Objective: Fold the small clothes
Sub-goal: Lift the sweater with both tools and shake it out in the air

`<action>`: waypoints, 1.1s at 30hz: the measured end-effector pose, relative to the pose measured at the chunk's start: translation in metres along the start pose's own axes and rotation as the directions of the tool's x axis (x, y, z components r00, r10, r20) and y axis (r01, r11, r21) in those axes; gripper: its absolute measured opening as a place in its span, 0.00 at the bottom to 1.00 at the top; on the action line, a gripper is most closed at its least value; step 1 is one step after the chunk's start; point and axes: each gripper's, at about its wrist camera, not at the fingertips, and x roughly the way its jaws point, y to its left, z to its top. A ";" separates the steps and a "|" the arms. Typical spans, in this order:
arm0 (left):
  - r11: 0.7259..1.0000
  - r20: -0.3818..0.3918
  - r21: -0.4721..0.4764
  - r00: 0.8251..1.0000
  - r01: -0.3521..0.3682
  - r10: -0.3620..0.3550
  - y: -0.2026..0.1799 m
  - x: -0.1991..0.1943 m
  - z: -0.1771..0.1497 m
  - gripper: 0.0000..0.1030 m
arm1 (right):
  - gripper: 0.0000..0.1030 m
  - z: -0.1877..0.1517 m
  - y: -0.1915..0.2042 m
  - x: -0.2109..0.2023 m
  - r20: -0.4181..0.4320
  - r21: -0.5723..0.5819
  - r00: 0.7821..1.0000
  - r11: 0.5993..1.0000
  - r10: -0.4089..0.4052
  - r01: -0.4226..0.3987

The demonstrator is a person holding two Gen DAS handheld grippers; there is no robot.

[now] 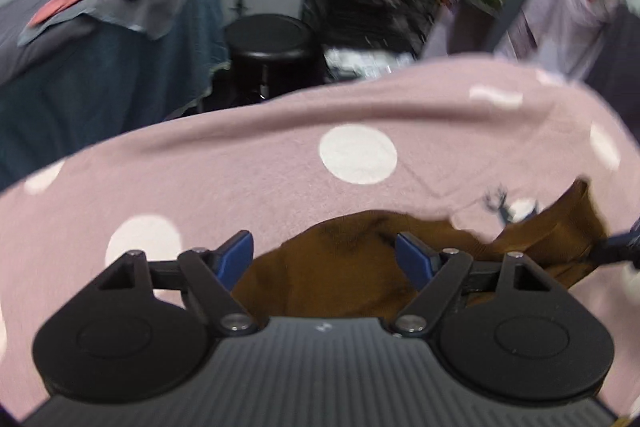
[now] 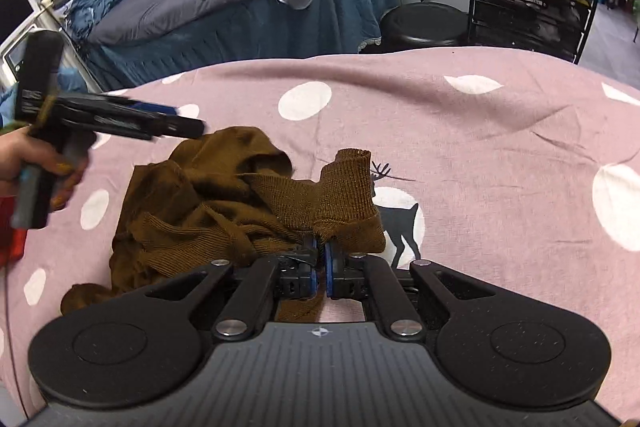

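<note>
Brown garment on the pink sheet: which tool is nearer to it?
Right. The right tool is shut on the brown garment's ribbed edge. The left tool is open just above the garment, not gripping it.

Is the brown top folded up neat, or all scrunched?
Scrunched. The brown top lies in a bunched, wrinkled heap on the pink spotted sheet, with one ribbed edge pinched in the right gripper.

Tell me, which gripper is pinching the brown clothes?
The right gripper: it is shut on the brown garment. The left gripper is open, pinching nothing.
</note>
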 end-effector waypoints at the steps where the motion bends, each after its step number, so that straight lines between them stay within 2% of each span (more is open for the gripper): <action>1: 1.000 -0.033 0.017 0.999 0.006 -0.006 -0.001 0.009 0.002 0.75 | 0.06 0.000 -0.001 0.000 0.001 0.014 1.000 1.000 0.000 0.000; 3: 0.998 -0.091 0.053 0.995 -0.029 0.034 -0.003 0.027 0.002 0.75 | 0.06 -0.002 -0.006 0.004 -0.004 0.047 1.000 0.999 0.012 -0.012; 5: 0.992 -0.108 0.087 0.989 -0.089 0.098 -0.002 0.039 -0.002 0.75 | 0.07 -0.005 -0.010 0.005 -0.004 0.067 1.000 0.998 0.013 -0.013; 6: 0.994 -0.111 0.078 0.991 -0.073 0.081 0.001 0.042 -0.004 0.75 | 0.07 -0.007 -0.009 0.006 -0.007 0.071 1.000 0.997 0.014 -0.014; 8: 1.000 -0.136 0.030 0.991 0.005 -0.001 0.007 0.046 -0.009 0.74 | 0.07 -0.008 -0.010 0.007 -0.013 0.077 1.000 0.997 0.019 -0.018; 10: 0.996 -0.120 0.080 0.992 0.038 -0.028 0.001 0.042 -0.012 0.54 | 0.07 -0.009 -0.010 0.010 -0.020 0.082 1.000 0.997 0.016 -0.015; 12: 0.988 -0.124 0.115 0.988 0.107 -0.092 -0.003 0.037 -0.014 0.09 | 0.07 -0.009 -0.011 0.011 -0.020 0.101 1.000 0.995 0.016 -0.014; 13: 0.985 -0.138 0.116 0.984 0.128 -0.111 -0.005 0.036 -0.014 0.05 | 0.07 -0.009 -0.011 0.012 -0.021 0.110 1.000 0.994 0.015 -0.013; 16: 0.980 -0.128 0.166 0.988 0.107 -0.086 -0.017 0.028 -0.021 0.04 | 0.07 -0.009 -0.008 0.017 -0.025 0.115 1.000 0.993 0.006 -0.003; 18: 0.984 -0.083 0.158 0.994 0.077 -0.065 -0.022 0.018 -0.024 0.04 | 0.07 -0.008 -0.005 0.018 -0.025 0.112 1.000 0.994 0.003 0.000; 21: 0.997 0.045 0.059 0.998 0.039 -0.042 -0.019 -0.019 -0.028 0.04 | 0.07 -0.006 0.000 0.012 0.015 0.108 1.000 0.994 0.002 -0.004; 23: 0.999 0.132 -0.028 0.991 0.030 -0.027 -0.015 -0.053 -0.031 0.04 | 0.07 -0.003 0.006 0.002 0.060 0.103 0.998 0.995 0.000 -0.006; 27: 0.994 0.289 -0.113 0.957 0.002 0.031 -0.012 -0.136 -0.038 0.04 | 0.01 0.010 0.019 -0.030 0.175 0.094 0.984 0.995 0.015 -0.032; 30: 0.982 0.385 -0.189 0.920 -0.002 0.076 -0.009 -0.200 -0.046 0.04 | 0.01 0.024 0.036 -0.068 0.289 0.040 0.957 0.999 0.020 -0.033; 32: 0.978 0.424 -0.210 0.900 -0.012 0.102 -0.009 -0.238 -0.052 0.04 | 0.01 0.031 0.047 -0.089 0.337 -0.024 0.940 0.998 0.056 -0.051; 33: 0.977 0.433 -0.213 0.894 -0.027 0.119 -0.009 -0.254 -0.053 0.04 | 0.01 0.034 0.052 -0.094 0.332 -0.058 0.940 0.996 0.083 -0.068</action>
